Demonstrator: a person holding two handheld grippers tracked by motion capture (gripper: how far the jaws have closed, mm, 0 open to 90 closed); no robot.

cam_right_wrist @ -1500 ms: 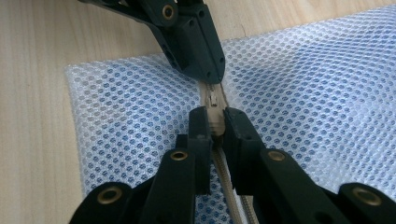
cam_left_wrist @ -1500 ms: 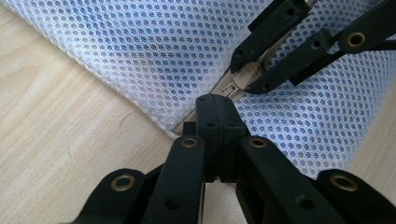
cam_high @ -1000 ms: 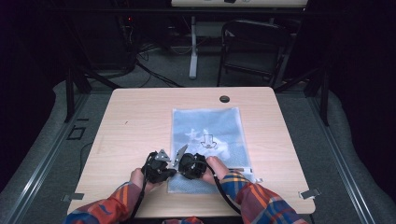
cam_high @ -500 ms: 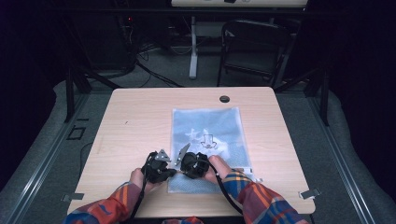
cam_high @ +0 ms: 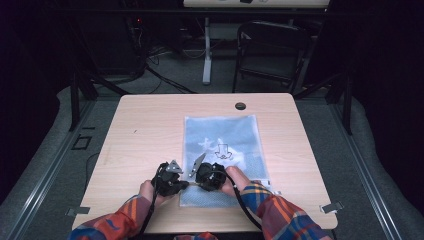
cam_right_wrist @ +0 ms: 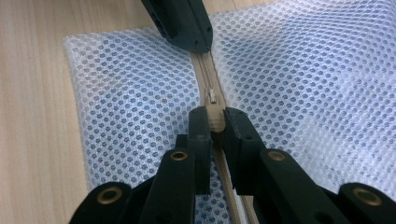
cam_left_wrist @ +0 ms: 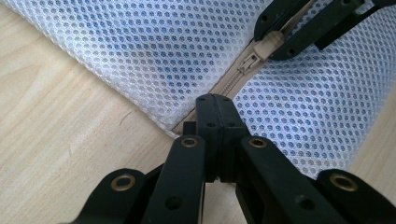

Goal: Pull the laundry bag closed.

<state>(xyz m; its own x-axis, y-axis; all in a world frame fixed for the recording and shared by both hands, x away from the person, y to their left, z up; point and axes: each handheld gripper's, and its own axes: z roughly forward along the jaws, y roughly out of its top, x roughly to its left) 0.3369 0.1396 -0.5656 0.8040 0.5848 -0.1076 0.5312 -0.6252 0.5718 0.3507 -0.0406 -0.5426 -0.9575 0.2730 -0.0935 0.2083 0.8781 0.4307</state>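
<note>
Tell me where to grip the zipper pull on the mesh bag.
Grip the beige pull on its tab, pinching its two flat sides from the open-track end. It lies flat along the zipper, so it offers only those thin sides; the right claw already pinches it there.

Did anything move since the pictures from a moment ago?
Nothing visibly changed. The left gripper stays shut on the end of the mesh bag by its zipper, the right gripper stays shut on the zipper pull, and the bag lies where it was on the table.

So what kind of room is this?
Probably a lab or recording studio: a lone table on grey carpet, black metal frames around it, cables on the floor, and dark surroundings.
</note>
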